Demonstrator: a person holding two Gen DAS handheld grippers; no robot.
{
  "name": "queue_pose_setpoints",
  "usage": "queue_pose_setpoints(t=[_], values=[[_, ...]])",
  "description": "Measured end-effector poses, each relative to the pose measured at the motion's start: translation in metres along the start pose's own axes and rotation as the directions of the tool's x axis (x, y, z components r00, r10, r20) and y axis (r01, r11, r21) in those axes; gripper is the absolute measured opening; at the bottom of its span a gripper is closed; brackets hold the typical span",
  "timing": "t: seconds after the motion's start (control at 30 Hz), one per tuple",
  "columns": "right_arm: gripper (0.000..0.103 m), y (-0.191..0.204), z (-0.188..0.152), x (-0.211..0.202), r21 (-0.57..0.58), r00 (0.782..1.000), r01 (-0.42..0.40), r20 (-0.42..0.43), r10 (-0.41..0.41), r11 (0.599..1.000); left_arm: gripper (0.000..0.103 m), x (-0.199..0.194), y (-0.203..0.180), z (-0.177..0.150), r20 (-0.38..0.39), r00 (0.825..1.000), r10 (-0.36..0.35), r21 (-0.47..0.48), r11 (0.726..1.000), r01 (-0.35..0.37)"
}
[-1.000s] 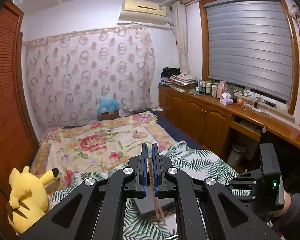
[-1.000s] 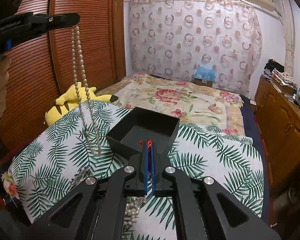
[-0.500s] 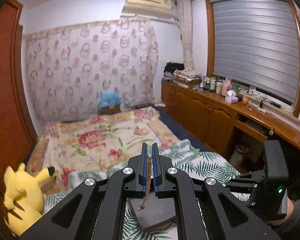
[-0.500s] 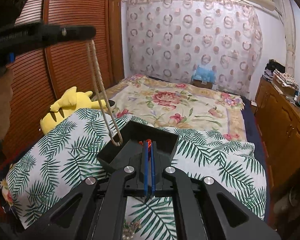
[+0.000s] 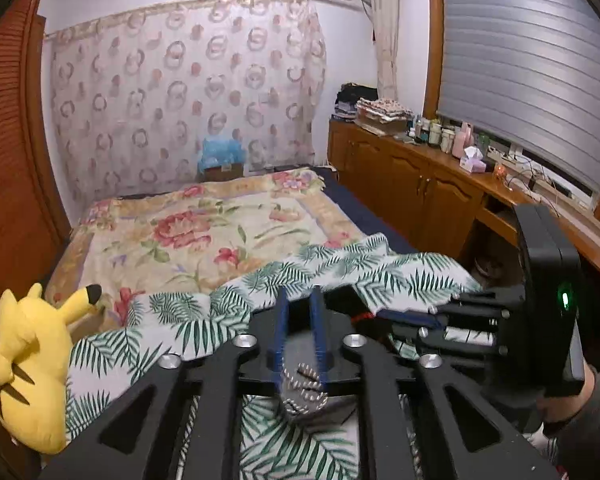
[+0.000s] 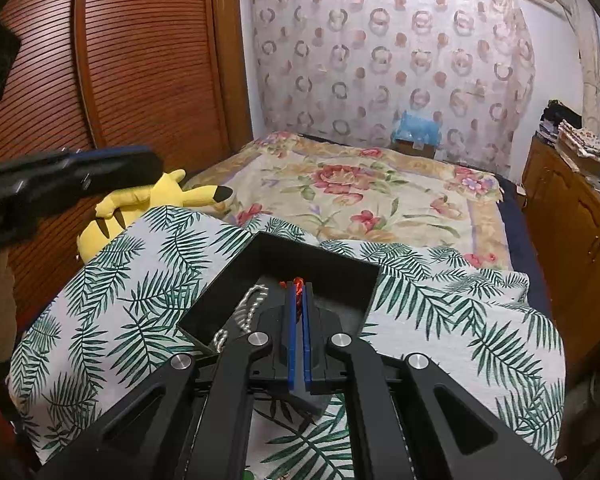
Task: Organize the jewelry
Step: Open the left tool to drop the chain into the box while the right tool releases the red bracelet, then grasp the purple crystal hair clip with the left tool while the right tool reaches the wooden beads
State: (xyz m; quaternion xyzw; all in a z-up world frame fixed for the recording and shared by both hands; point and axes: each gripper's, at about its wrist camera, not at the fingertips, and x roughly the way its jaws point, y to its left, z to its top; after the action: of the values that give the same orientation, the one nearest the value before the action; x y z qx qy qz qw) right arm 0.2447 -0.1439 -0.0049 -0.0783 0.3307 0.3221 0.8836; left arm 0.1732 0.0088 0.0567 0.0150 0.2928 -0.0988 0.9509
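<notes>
Black rectangular plastic tray [image 6: 320, 268] on palm-leaf print cloth [image 6: 440, 320]: open top reachable from above, side walls bar level entry. Beaded chain [image 6: 248, 312] heaped at tray's 8 o'clock corner. Yellow plush toy [image 6: 148, 204] near, at tray's 10 o'clock. Bare cloth at 3 o'clock. Brown wooden cabinet row [image 5: 416, 188] walls right edge.

Bed [image 6: 380, 200] under a floral blanket [image 6: 352, 188], palm-leaf cloth [image 6: 148, 280] over its near end, black tray [image 6: 308, 264] on the cloth, yellow plush toy [image 6: 140, 208] at the bed's left edge
</notes>
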Motion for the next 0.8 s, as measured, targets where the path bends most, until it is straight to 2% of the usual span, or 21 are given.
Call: queue_pose_setpoints(t=[0.03, 0.17, 0.27, 0.4, 0.53, 0.8], values=[[0.004, 0.000, -0.001, 0.001, 0.004, 1.000, -0.002, 0.000, 0.002, 1.000, 0.022, -0.002, 0.001, -0.006, -0.003, 1.000, 0.006, 0.004, 1.000, -0.006], [0.006, 0.001, -0.004, 0.004, 0.008, 1.000, -0.007, -0.012, 0.007, 1.000, 0.027, -0.005, 0.003, -0.029, -0.031, 1.000, 0.004, 0.003, 1.000, -0.003], [0.022, 0.001, -0.008, 0.000, 0.006, 1.000, -0.005, -0.010, 0.005, 1.000, 0.028, -0.006, 0.005, -0.048, -0.057, 0.998, 0.007, 0.005, 1.000, -0.007], [0.022, 0.001, -0.012, -0.004, 0.006, 1.000, 0.001, -0.008, -0.001, 1.000, 0.030, -0.008, 0.008, -0.071, -0.087, 0.996, -0.003, -0.010, 1.000, 0.002], [0.022, 0.004, -0.020, -0.021, 0.010, 1.000, -0.011, 0.017, 0.011, 1.000, 0.037, -0.012, 0.009, -0.091, -0.108, 0.994, -0.022, -0.035, 0.999, 0.018], [0.022, 0.025, -0.057, -0.064, -0.007, 0.998, -0.017, 0.053, 0.017, 1.000, 0.042, -0.018, 0.003, -0.123, -0.150, 0.988, -0.044, -0.061, 0.998, 0.035]])
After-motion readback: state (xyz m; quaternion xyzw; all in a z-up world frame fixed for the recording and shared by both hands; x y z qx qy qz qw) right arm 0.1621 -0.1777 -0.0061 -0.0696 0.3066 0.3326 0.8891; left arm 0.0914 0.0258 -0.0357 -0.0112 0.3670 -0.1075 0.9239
